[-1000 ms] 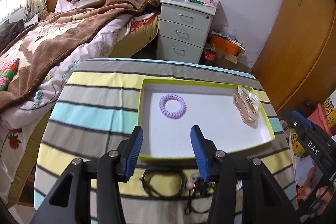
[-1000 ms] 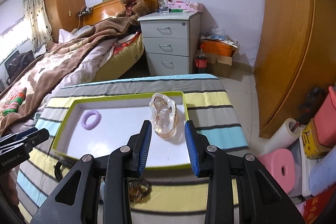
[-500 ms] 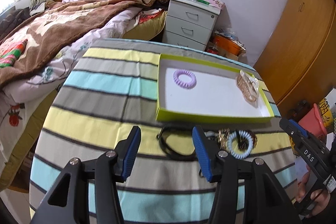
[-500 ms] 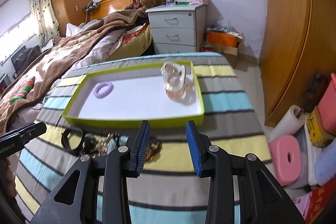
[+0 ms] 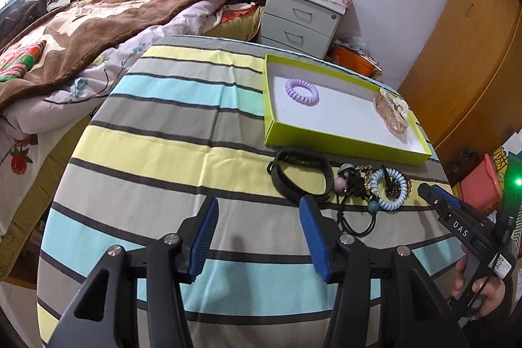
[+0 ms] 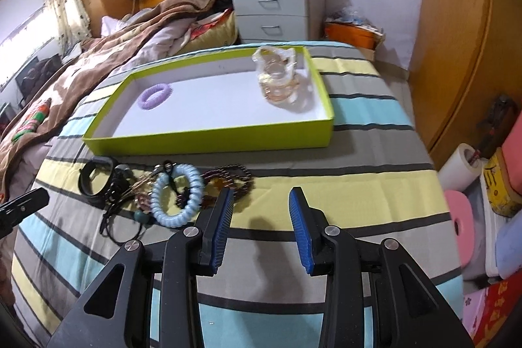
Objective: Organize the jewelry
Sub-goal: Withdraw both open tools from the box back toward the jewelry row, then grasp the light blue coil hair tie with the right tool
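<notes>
A lime-green tray (image 6: pixel 208 141) sits on a striped tablecloth (image 5: pixel 156 132), holding a purple coil hair tie (image 6: pixel 154 96) at its left end and a clear hair claw (image 6: pixel 277 77) at its right (both well apart). Just in front of the tray lies a tangle of jewelry: a black band (image 6: pixel 94 176), a pale blue coil tie (image 6: pixel 177 196) and a dark beaded bracelet (image 6: pixel 233 176). The left gripper (image 5: pixel 256 237) and right gripper (image 6: pixel 261 227) hover before the tray, jaws spread, nothing between them.

You see a matt striped cloth (image 6: pixel 359 158), a smooth cardboard tray (image 6: pixel 208 141), and a glossy plastic coil tie (image 6: pixel 177 196).
</notes>
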`<state>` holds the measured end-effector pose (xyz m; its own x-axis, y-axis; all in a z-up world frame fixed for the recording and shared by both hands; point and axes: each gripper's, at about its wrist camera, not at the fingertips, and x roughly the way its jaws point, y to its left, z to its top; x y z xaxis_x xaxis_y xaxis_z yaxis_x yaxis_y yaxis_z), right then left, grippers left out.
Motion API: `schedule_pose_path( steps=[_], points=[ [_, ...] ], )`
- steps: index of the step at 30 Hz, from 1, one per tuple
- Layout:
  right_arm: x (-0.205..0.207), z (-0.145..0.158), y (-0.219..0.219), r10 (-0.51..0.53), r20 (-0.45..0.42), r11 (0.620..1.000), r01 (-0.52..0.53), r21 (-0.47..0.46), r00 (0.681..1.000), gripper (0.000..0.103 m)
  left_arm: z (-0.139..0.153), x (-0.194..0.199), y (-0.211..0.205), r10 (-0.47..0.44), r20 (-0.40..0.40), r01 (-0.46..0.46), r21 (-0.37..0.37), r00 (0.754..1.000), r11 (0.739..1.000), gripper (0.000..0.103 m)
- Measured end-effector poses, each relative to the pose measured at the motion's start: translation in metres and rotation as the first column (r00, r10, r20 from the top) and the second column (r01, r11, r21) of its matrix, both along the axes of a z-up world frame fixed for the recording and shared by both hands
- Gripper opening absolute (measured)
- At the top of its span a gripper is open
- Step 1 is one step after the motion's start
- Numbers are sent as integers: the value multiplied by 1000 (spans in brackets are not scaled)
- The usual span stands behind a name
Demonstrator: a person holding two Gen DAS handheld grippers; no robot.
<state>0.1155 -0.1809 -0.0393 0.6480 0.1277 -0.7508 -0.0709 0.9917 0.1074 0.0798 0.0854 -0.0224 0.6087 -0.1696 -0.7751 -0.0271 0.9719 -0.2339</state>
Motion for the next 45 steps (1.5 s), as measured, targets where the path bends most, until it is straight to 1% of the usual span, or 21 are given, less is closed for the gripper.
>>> schedule_pose_path(
  steps=[4, 7, 19, 20, 21, 23, 25, 27, 30, 37, 40, 45],
  points=[
    [-1, 4, 10, 43, 18, 998, -44, 43, 999, 37, -3, 1, 5, 7, -6, -7, -10, 1000, 1000, 54],
    [2, 3, 20, 80, 14, 996, -80, 48, 997, 37, -6, 3, 8, 10, -9, -10, -14, 1000, 1000, 54],
    [14, -8, 38, 115, -18, 992, -114, 48, 993, 37, -14, 8, 12, 3, -34, -4, -30, 999, 1000, 54],
    [15, -9, 39, 120, -22, 992, -119, 47, 993, 35, -14, 8, 13, 4, -35, -5, -30, 999, 1000, 54],
    [15, -9, 39, 122, -25, 992, -121, 46, 992, 27, -15, 8, 13, 5, -37, -6, -30, 999, 1000, 54],
    [15, -9, 40, 123, -25, 992, -122, 45, 992, 22, -15, 8, 13, 5, -38, -6, -30, 999, 1000, 54],
    [14, -9, 40, 123, -21, 992, -122, 43, 992, 20, -15, 9, 13, 7, -40, -8, -28, 999, 1000, 54],
    [13, -9, 39, 119, -19, 992, -118, 44, 993, 13, -15, 9, 13, 6, -40, -7, -28, 999, 1000, 54],
    [12, -8, 36, 112, -7, 993, -111, 46, 994, 10, -16, 9, 13, 5, -44, -6, -26, 999, 1000, 54],
    [4, 3, 29, 114, 39, 988, -117, 97, 993, 10, -20, 13, 10, -1, -68, -2, -40, 998, 999, 54],
    [2, 9, 27, 109, 53, 988, -114, 103, 993, 10, -21, 15, 9, -2, -76, -1, -49, 997, 999, 54],
    [-3, 19, 21, 116, 85, 979, -128, 161, 990, 10, -19, 20, 5, -7, -76, 2, -63, 997, 998, 54]
  ],
)
